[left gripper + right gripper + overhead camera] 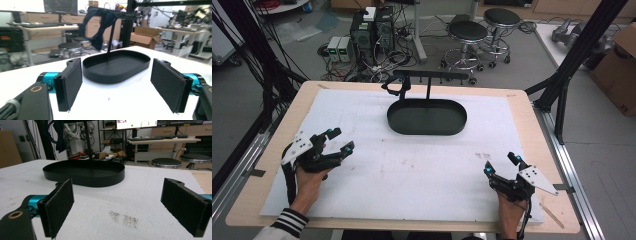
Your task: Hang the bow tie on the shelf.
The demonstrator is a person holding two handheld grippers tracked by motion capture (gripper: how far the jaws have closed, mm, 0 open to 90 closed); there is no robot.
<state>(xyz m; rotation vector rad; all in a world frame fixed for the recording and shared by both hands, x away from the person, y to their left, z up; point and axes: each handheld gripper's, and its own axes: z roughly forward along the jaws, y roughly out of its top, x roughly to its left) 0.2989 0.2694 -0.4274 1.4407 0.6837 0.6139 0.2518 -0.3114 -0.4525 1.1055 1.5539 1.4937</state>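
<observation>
Item: black oval tray (pixel 427 117) with an upright post and a crossbar (pixel 432 75) above it, standing on the far middle of a white mat (pixel 412 170) laid over a wooden table (pixel 522 100). Attached article: a dark cloth piece (pixel 396 86), hung from the left end of the crossbar in the high view; in the left gripper view it (pixel 101 27) drapes from the bar above the tray's far rim, and looks like a small garment or strap, though the fabric is too dark and folded to name with confidence. Tray interior: bare in all three views. Tools: left gripper (pixel 339 140), held at the near left of the mat, jaws spread wide with nothing between the pads, aimed toward the tray and well apart from it; right gripper (pixel 501 164), held at the near right of the mat, jaws likewise spread and unloaded, also well apart from the tray. Surface note: a faint speckled stain (pixel 123 218) on the mat just ahead of the right gripper. Condition of work: judged complete or nearly so as regards hanging, since the cloth sits on the bar and both tools are free; if further articles remain to be hung, none lies on the mat.
</observation>
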